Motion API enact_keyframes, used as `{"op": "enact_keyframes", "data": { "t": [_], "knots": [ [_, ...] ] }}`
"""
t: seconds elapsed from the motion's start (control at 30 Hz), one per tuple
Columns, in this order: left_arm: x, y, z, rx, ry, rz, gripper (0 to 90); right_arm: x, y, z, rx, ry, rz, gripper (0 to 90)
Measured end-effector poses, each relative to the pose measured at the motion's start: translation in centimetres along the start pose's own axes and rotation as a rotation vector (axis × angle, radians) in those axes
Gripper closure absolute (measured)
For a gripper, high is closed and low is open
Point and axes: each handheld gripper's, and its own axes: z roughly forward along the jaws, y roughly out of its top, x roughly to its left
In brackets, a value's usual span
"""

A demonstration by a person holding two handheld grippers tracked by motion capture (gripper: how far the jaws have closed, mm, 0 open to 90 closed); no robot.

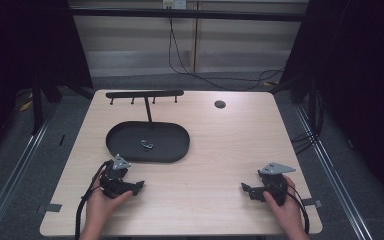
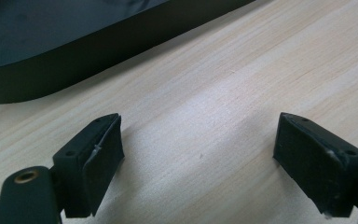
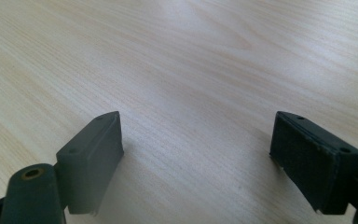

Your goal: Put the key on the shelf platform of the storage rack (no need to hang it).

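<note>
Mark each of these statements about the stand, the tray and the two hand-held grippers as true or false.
1. The left hand-held gripper holds the small metal piece. False: its jaws are open and empty; the small metal piece lies in the black oval tray.
2. The right hand-held gripper is open over bare table. True.
3. Something hangs from the black hook bar. False: its hooks are bare.
4. The tray sits nearer the left hand-held gripper than the right one. True.
5. The right hand-held gripper touches the tray. False: it is far from it, at the table's right.
</note>
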Motion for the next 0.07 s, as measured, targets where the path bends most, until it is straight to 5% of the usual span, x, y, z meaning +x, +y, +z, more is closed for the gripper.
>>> {"op": "enact_keyframes", "data": {
  "t": [0.07],
  "knots": [
    [0.04,0.0,-0.04,0.003,0.001,0.007,15.2,0.0,0.0,0.0,0.0,0.0,0.0,16.4]
  ]
}}
